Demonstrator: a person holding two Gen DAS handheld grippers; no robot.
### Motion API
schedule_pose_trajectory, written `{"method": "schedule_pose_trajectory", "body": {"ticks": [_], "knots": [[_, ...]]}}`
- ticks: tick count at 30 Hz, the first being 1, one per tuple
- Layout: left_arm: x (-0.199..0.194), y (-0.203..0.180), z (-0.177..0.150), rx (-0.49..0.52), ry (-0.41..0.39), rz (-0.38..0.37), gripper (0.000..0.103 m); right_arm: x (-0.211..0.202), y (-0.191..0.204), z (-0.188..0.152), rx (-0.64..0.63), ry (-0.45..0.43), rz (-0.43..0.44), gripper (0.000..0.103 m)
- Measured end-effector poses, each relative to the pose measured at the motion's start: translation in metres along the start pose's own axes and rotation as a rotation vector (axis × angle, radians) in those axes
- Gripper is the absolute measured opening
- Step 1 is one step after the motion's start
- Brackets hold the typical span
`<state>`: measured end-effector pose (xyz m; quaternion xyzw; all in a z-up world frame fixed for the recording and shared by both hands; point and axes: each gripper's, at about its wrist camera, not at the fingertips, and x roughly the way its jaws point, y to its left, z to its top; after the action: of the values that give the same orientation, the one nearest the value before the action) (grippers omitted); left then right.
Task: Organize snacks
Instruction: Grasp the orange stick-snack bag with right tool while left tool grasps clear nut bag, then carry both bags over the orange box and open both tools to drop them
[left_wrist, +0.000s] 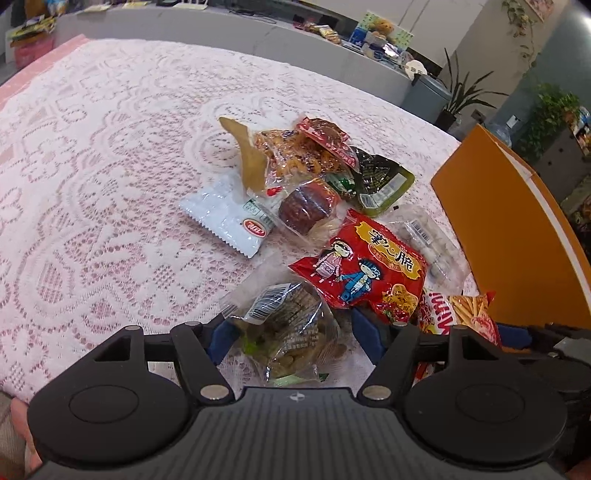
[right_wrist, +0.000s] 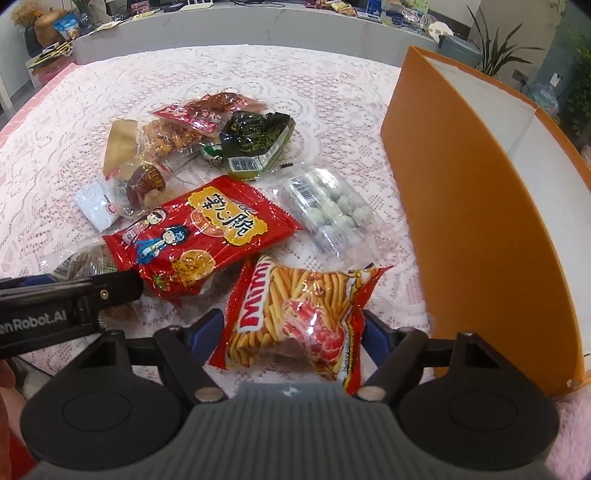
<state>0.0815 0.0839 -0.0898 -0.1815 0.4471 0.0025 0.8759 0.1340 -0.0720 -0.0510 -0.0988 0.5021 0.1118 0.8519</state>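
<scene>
Straddling the Mimi shrimp-stick bag (right_wrist: 295, 317) at lower centre, my right gripper (right_wrist: 293, 328) has its fingers apart, blue pads beside each edge, seemingly not pressing. I judge a pick-up is beginning; next, close and lift toward the orange box (right_wrist: 461, 206) at right. My left gripper (left_wrist: 291, 332), likewise spread, brackets the clear peanut pack (left_wrist: 288, 325). Beyond lies the red noodle bag (right_wrist: 199, 232).

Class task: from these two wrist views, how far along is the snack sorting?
Done: nothing visible; the orange box shows only bare wall. In hand: the right gripper straddles the red Mimi stick-snack bag; the left gripper straddles a clear packet of brown snacks. Left: the whole pile on the lace tablecloth.
</scene>
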Motion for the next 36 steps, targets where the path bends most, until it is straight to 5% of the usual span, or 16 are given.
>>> {"method": "schedule_pose_trajectory", "body": {"ticks": [4,8,21,36], "knots": [[0.001,-0.001,-0.001,0.016,-0.016,-0.001,0.078,-0.006,-0.002,-0.002,0.015,-0.03,0.0,0.061],[0.0,-0.001,-0.002,0.032,-0.025,0.005,0.064,-0.01,-0.01,-0.003,0.066,-0.045,0.037,0.057],[-0.017,0.001,-0.007,-0.005,-0.044,-0.007,0.052,-0.03,-0.03,-0.012,0.188,-0.121,0.167,0.056],[-0.073,-0.019,-0.01,0.004,-0.14,-0.023,0.052,-0.068,-0.047,-0.026,0.223,-0.25,0.251,0.056]]}}
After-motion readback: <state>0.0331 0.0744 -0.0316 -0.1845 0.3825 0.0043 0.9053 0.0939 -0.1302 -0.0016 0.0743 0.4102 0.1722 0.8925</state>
